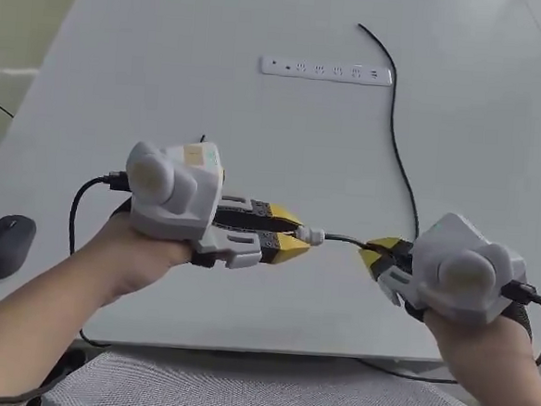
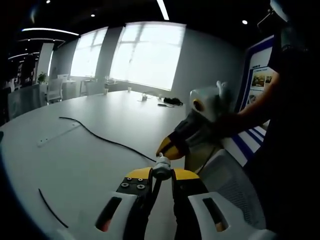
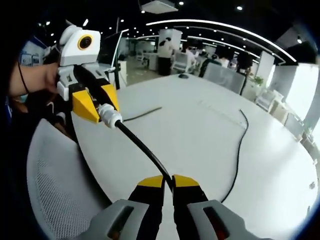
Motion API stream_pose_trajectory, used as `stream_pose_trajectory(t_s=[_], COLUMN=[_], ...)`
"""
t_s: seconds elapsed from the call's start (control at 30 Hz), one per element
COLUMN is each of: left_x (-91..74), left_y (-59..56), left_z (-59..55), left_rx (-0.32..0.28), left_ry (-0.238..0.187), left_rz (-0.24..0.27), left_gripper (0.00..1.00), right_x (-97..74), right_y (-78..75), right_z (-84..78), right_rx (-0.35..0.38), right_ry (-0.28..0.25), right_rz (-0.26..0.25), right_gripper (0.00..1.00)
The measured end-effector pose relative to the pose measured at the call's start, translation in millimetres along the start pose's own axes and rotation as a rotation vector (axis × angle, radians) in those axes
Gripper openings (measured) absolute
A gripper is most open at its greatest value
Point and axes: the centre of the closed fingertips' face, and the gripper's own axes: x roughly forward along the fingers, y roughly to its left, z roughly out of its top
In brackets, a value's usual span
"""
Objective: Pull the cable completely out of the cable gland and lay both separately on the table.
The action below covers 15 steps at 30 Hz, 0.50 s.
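A white cable gland [image 1: 311, 235] sits at the tips of my left gripper [image 1: 296, 235], whose yellow jaws are shut on it. A short black cable [image 1: 347, 240] runs out of the gland to my right gripper [image 1: 371, 250], which is shut on the cable. Both are held in the air near the table's front edge. In the left gripper view the gland [image 2: 161, 167] is pinched in the left gripper [image 2: 161, 175], with the other gripper just beyond. In the right gripper view the right gripper [image 3: 168, 181] clamps the cable [image 3: 145, 150], which leads up to the gland [image 3: 109, 116].
A white power strip [image 1: 326, 71] lies at the back of the white table [image 1: 256, 146], its black cord [image 1: 399, 156] running toward the front right. A dark mouse [image 1: 6, 245] rests at the left. A mesh chair [image 1: 266, 393] is below the front edge.
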Motion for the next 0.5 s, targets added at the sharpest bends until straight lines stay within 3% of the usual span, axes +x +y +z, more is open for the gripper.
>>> stream_pose_trajectory(t_s=[0.1,0.3,0.5], left_x=[-0.3,0.0,2.5], left_y=[-0.6,-0.9,-1.1], left_z=[-0.4,1.4,3.3], left_rx=[0.007,0.011,0.015], left_ry=[0.000,-0.010,-0.013], left_rz=[0.002,0.012,0.016], left_gripper=[0.15,0.15,0.15], right_x=[1.9,6.6,9.7], right_y=[-0.7,-2.9,-2.2], right_z=[-6.5,-15.7,-18.3], right_rx=[0.057,0.243,0.245], right_ry=[0.011,0.035,0.063], right_rz=[-0.008,-0.014,-0.018], right_gripper=[0.00,0.00,0.00])
